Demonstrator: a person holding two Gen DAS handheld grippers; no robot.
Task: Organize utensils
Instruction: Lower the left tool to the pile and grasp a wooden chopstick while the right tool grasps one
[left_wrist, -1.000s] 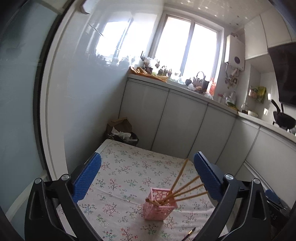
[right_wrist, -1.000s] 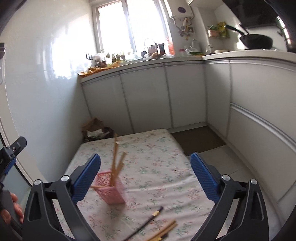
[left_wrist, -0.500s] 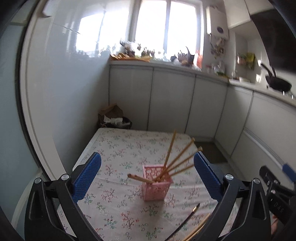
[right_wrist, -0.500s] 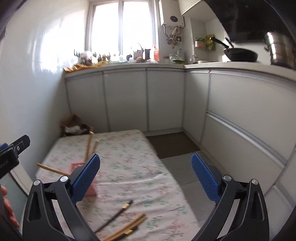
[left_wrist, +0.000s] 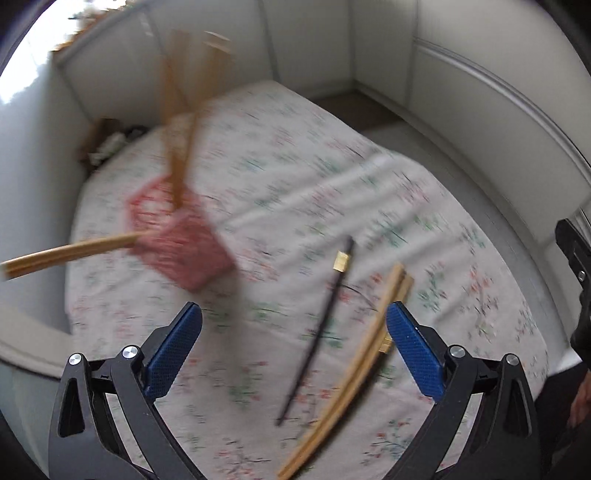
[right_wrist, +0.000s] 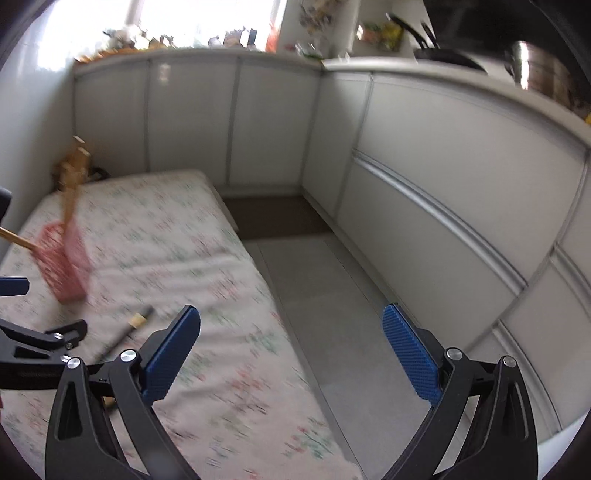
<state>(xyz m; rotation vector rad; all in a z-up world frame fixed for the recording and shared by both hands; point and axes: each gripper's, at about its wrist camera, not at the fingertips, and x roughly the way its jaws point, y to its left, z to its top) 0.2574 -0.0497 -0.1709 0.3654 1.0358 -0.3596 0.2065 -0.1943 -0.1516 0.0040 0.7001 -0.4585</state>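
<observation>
A pink lattice holder (left_wrist: 181, 242) stands on the floral tablecloth (left_wrist: 314, 177) with several wooden chopsticks (left_wrist: 177, 147) leaning out of it. A black chopstick with a gold band (left_wrist: 325, 314) and a pair of wooden chopsticks (left_wrist: 354, 369) lie loose on the cloth. My left gripper (left_wrist: 291, 354) is open and empty, hovering above the loose chopsticks. My right gripper (right_wrist: 291, 354) is open and empty over the table's right edge. The holder (right_wrist: 64, 258) and black chopstick (right_wrist: 129, 328) show at the left of the right wrist view, blurred.
White cabinets (right_wrist: 258, 118) line the far and right walls. A grey tiled floor (right_wrist: 332, 295) lies right of the table. A brown box with rubbish (left_wrist: 107, 140) sits beyond the table's far left corner. A pot (right_wrist: 539, 70) stands on the counter.
Both grippers have tilted down and moved closer to the table. The left one now looks down on the loose chopsticks; the right one has swung right toward the table edge. Both stay open.
</observation>
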